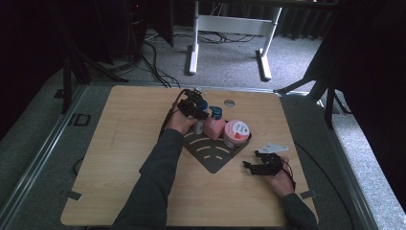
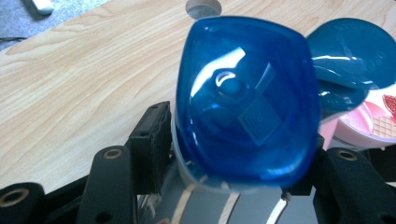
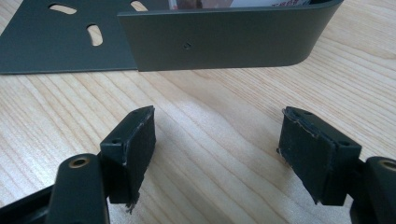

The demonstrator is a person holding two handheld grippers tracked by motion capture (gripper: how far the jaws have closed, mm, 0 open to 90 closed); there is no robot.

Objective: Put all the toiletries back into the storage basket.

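High view: wooden table (image 1: 129, 158) with a dark slotted tray (image 1: 210, 155) near its middle; at the tray's far side stand a blue-capped bottle (image 1: 200, 120), a pink bottle (image 1: 214, 125) with a blue cap, and a pink tub (image 1: 236, 133). The left gripper (image 1: 195, 106) sits at the blue-capped bottle, the hand and black jaws covering most of it, so contact is hard to read here. The right gripper (image 1: 256, 160) lies low on the table to the right of the tray, near the front right, jaws pointing left toward the tray; its grey plate hides part of it. Picture is dim, labels unreadable. Left gripper view: the bottle's blue cap (image 2: 245, 107) fills the centre, very close. The left pad (image 2: 152, 140) stands just beside the bottle with a slim gap visible, the right pad mostly hidden behind the cap, so the jaws look released around it, bottle still between them. Second blue cap (image 2: 350, 56) and pink tub (image 2: 373, 121) cut off at the right edge. Right gripper view: right gripper (image 3: 217, 154) jaws spread wide, holding nothing, bare wood between the pads. Tray wall (image 3: 224, 39) just beyond; contents cut off at the top.
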